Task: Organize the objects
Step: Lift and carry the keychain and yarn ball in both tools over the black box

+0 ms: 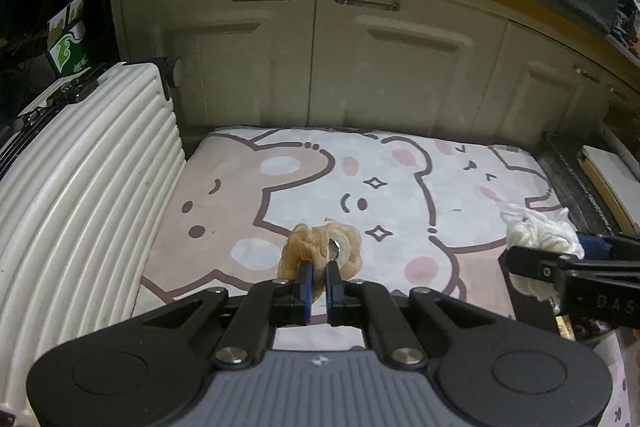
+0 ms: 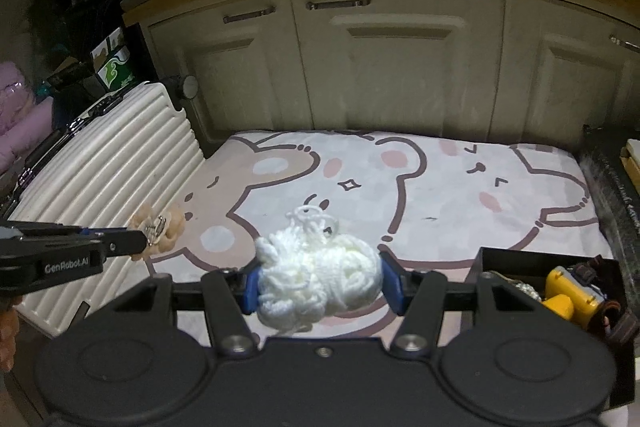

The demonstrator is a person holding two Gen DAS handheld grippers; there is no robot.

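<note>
My left gripper [image 1: 319, 277] is shut on a small tan fluffy ornament with a metal ring [image 1: 324, 247] and holds it above the bear-print mat [image 1: 224, 195]. The ornament also shows in the right wrist view [image 2: 160, 229], at the tip of the left gripper [image 2: 138, 239]. My right gripper [image 2: 320, 277] is shut on a ball of white yarn [image 2: 316, 281] above the mat [image 2: 440, 187]. In the left wrist view the yarn [image 1: 540, 231] and the right gripper [image 1: 532, 261] sit at the right edge.
A white ribbed suitcase [image 1: 80, 195] lies along the mat's left side. Cream cabinet doors [image 1: 320, 59] stand behind the mat. A black box [image 2: 560, 291] at the right holds a yellow item [image 2: 564, 297] and other small things. A dark ledge [image 1: 568, 179] borders the mat's right.
</note>
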